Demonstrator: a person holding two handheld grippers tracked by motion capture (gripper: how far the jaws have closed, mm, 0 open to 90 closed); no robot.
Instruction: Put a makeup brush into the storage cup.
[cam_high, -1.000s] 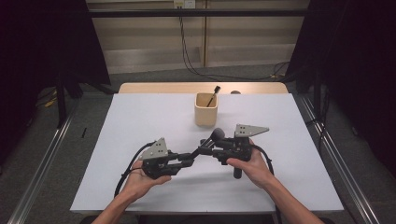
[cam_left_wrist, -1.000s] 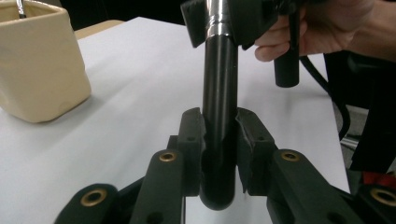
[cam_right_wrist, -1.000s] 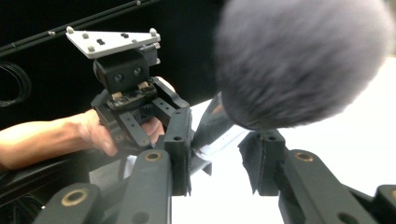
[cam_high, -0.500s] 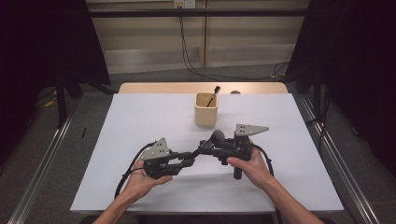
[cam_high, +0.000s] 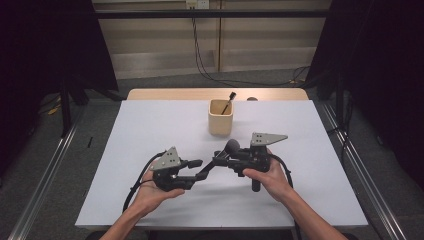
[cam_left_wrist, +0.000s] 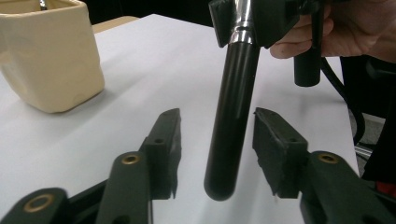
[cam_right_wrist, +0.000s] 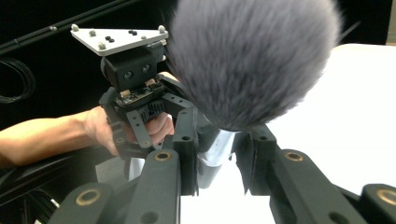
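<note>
Both hands low over the white table (cam_high: 150, 130) — a makeup brush (cam_high: 220, 159) spans the two grippers.

The right gripper (cam_high: 231, 161) clamps the brush's metal ferrule, bristles up. The left gripper (cam_high: 199, 170) has just been opening — its jaws flank the black handle, pads clear. A beige cup (cam_high: 220, 116) stands beyond.

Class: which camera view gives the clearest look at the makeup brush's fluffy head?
The right gripper view: the makeup brush head looms close, bristles distinct. The left gripper view shows its black handle; the high view shows the whole brush small between both claws.
</note>
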